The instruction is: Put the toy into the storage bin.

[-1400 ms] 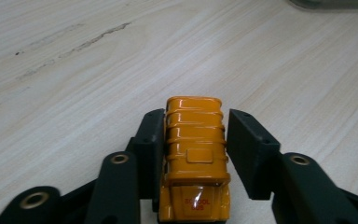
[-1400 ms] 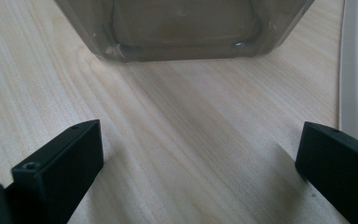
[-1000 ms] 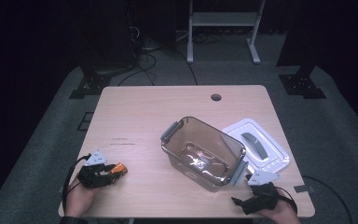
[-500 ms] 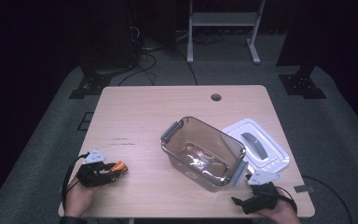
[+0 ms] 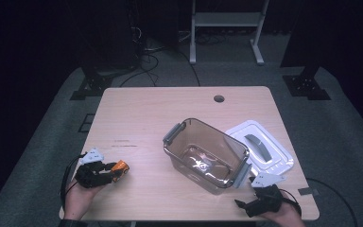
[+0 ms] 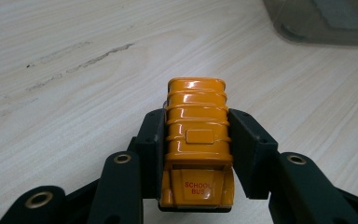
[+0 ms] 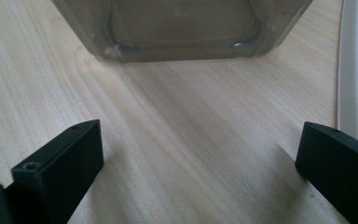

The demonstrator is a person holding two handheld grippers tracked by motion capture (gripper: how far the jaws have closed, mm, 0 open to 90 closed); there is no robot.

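Note:
An orange toy school bus (image 6: 198, 140) sits between the two black pads of my left gripper (image 6: 196, 154), which is shut on its sides just above the wooden table. From above, the left gripper (image 5: 111, 171) with the bus (image 5: 119, 167) is at the table's front left, held by a hand. A clear smoky plastic bin (image 5: 207, 153) stands right of centre. My right gripper (image 5: 244, 206) rests at the front right, below the bin's near corner. Its jaws (image 7: 200, 158) stand wide open with bare table between them, facing the bin's wall (image 7: 177, 28).
A white lid (image 5: 260, 150) with a grey handle lies flat right of the bin; its edge (image 7: 354, 70) shows beside my right jaw. A cable hole (image 5: 219, 99) is near the table's far edge. The table (image 5: 142, 118) has bare wood at left and back.
The left gripper with the bus has shifted slightly; the bus shows a bit farther right than a second ago. The right gripper has stayed still.

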